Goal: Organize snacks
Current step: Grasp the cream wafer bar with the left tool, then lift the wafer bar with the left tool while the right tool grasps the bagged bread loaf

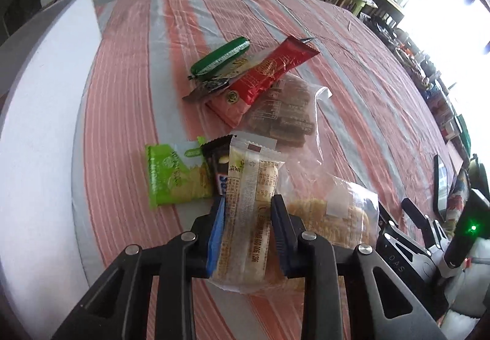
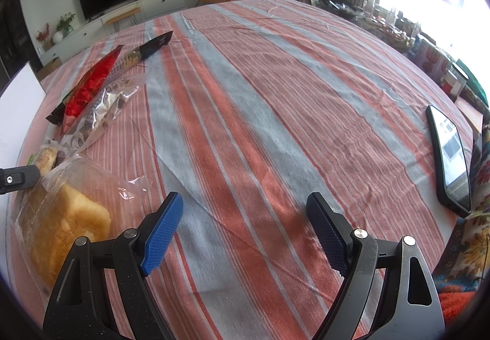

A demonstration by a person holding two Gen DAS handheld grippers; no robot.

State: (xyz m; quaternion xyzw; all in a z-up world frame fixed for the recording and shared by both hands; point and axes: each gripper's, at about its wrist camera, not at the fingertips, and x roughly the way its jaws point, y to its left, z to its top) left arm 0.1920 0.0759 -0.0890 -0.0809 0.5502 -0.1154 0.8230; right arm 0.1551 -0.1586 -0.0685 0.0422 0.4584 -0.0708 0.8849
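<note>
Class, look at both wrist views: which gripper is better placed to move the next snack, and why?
Left. The left gripper is already shut on the pale wafer packet, beside the snack pile. The right gripper is open over bare striped tablecloth, holding nothing.

Table covered in woven striped cloth (image 2: 260, 125), matt, coarse weave, slightly creased. Black matt plastic left tool (image 1: 248, 211) with ribbed blue rubbery pads (image 1: 216, 236), metal pivot pins; same build on right tool (image 2: 245, 233). Pale cream wafer pack (image 1: 245, 211): thin crinkly film, semi-gloss. Red foil-look snack pouch (image 1: 269, 73) glossy. Green biscuit sachet (image 1: 171, 177) satin plastic. Clear bread bag (image 2: 61, 217) shiny, wrinkled film. Black phone (image 2: 450, 156) near the table's right edge: glossy glass face.
</note>
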